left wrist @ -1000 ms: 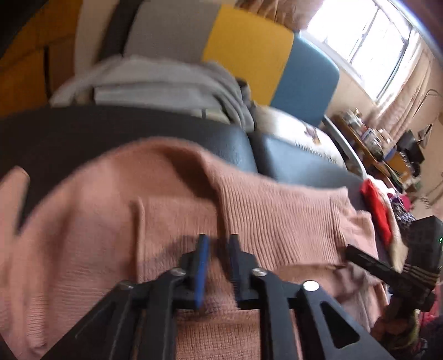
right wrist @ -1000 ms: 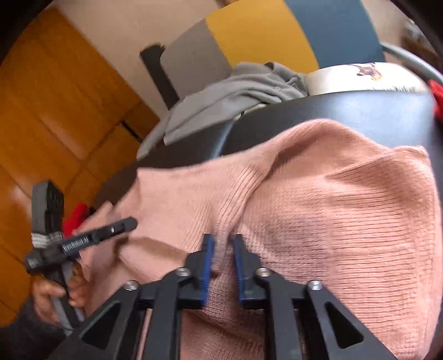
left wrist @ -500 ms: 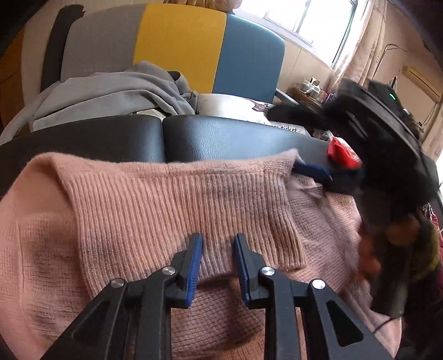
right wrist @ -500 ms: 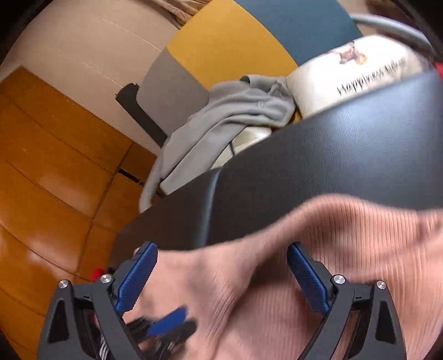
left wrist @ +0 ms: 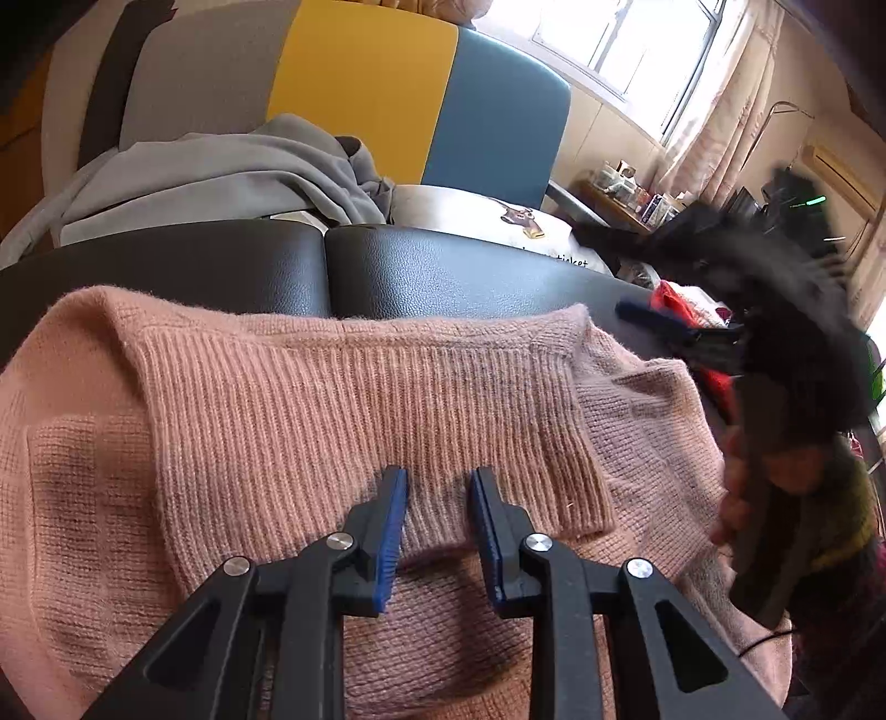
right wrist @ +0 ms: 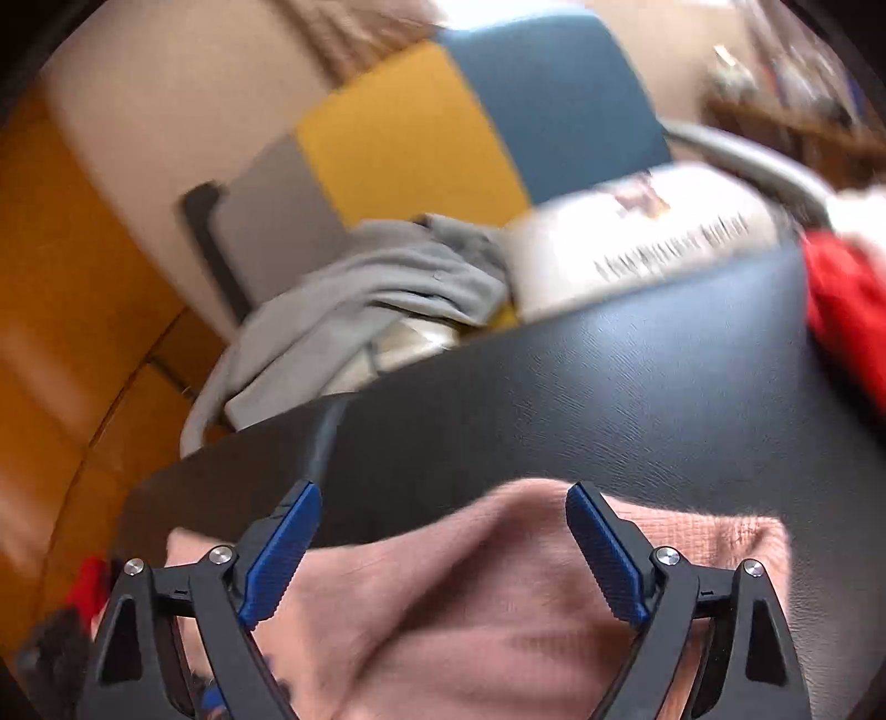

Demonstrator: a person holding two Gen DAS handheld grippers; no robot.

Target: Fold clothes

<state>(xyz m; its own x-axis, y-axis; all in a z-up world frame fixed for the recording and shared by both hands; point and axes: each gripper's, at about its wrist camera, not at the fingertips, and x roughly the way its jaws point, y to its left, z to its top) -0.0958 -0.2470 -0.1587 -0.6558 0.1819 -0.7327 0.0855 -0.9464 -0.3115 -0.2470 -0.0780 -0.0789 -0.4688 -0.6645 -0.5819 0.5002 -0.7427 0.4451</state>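
on the black cushion [left wrist: 443, 277] your pink sweater [left wrist: 343, 399] lies part folded. both grippers hold nothing: left gripper [left wrist: 437, 498] narrowly apart, right gripper [right wrist: 443, 531] just sprung wide. next you probably regrip an edge.

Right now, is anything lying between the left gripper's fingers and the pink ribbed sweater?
Nothing visible does. The left gripper sits directly over the pink ribbed knit sweater on the black padded surface, its fingers parted with only bare knit below. The grey garment lies well behind, off the sweater.

A grey, yellow and blue chair back [left wrist: 387, 94] stands behind the black padded tabletop [left wrist: 443, 277]. Daylight pours through a curtained window [left wrist: 626, 50]. Orange wood panelling [right wrist: 50, 288] lines the wall.
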